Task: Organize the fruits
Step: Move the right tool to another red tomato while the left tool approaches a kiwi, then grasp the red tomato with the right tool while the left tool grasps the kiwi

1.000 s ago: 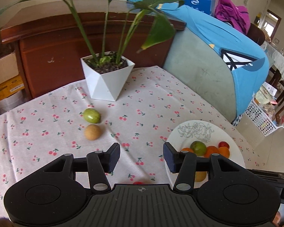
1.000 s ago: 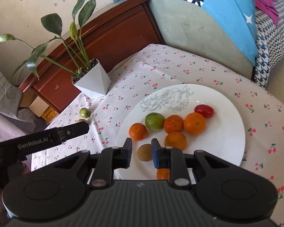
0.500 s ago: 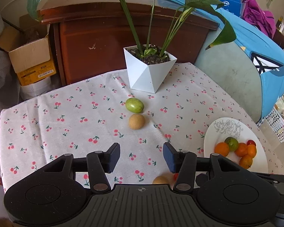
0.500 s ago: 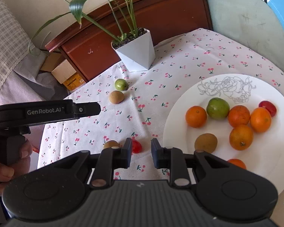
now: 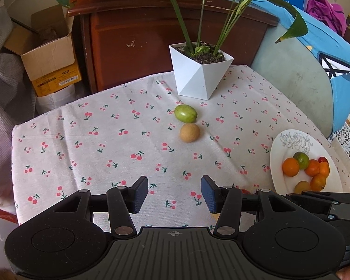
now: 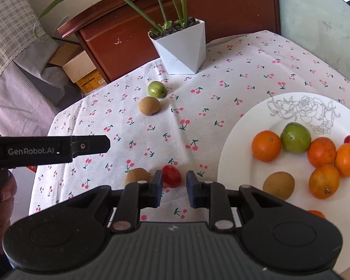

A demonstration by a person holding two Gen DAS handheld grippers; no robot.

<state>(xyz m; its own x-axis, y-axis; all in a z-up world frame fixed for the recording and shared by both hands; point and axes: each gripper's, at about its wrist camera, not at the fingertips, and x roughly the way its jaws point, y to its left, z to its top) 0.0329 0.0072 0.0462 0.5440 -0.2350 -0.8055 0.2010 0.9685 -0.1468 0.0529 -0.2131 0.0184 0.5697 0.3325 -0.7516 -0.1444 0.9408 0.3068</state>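
Observation:
A white plate [image 6: 245,140] at the right holds several oranges, a green fruit [image 6: 295,137], a brown fruit [image 6: 278,185] and a small red one. On the cherry-print cloth lie a green fruit [image 5: 185,113] and a brown fruit [image 5: 190,132] near the planter, also in the right wrist view [image 6: 156,89] [image 6: 149,105]. A red fruit [image 6: 171,175] and a brown fruit [image 6: 137,175] lie just ahead of my right gripper [image 6: 174,184], which is open and empty. My left gripper [image 5: 174,192] is open and empty above the cloth.
A white angular planter [image 5: 199,74] with a tall leafy plant stands at the table's back edge. A wooden cabinet [image 5: 151,37] and a cardboard box [image 5: 51,63] are behind. A blue-covered chair [image 5: 315,74] is at the right.
Both grippers have swung left, away from the plate and toward the loose fruits. My right gripper's jaws have opened wider and now point at the red fruit.

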